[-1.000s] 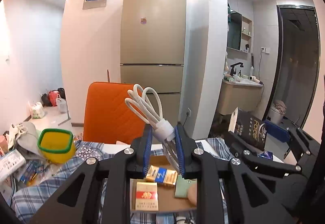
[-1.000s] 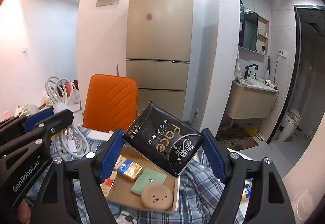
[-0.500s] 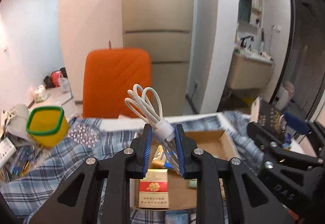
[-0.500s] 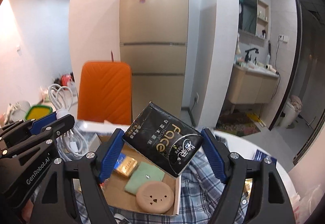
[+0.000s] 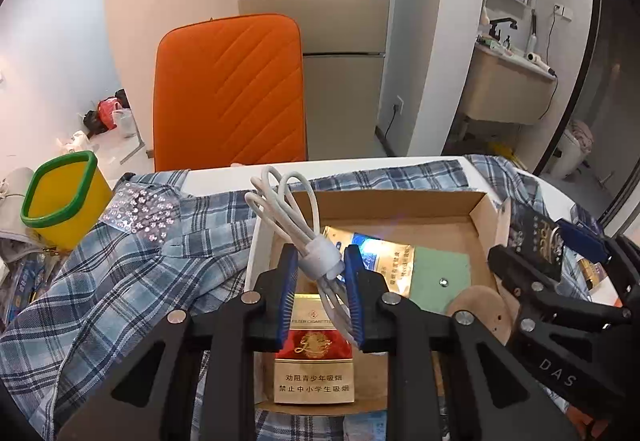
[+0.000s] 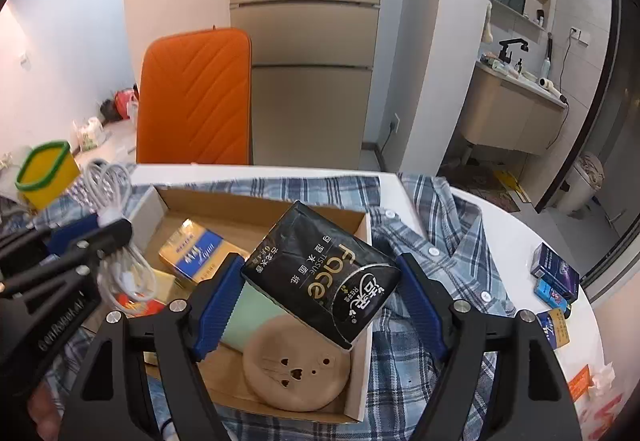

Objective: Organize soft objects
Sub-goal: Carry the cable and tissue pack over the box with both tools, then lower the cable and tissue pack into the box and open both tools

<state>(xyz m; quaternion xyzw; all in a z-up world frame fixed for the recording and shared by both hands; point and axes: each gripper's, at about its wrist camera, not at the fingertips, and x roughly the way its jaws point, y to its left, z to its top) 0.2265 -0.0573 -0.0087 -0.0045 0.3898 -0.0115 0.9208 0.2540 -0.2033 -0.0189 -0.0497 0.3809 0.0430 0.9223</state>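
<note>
My left gripper (image 5: 320, 281) is shut on a coiled white cable (image 5: 296, 217) by its white band, held over the left side of an open cardboard box (image 5: 400, 201). My right gripper (image 6: 320, 301) is shut on a black tissue pack (image 6: 320, 277) above the same box (image 6: 256, 207). The box holds a red and gold cigarette pack (image 5: 314, 369), a blue and gold pack (image 6: 192, 253), a green pad (image 5: 440, 277) and a round tan cushion (image 6: 296, 369). The cable and left gripper also show in the right wrist view (image 6: 108, 225).
A blue plaid shirt (image 5: 120, 281) lies under the box on the white table (image 6: 540, 241). A yellow cup with a green rim (image 5: 60, 197) stands at the left. An orange chair (image 5: 228, 93) is behind the table. Small boxes (image 6: 554, 277) lie at the right edge.
Both grippers have tilted down and moved forward over the box, still holding the cable and the tissue pack. More of the box's inside shows now.
</note>
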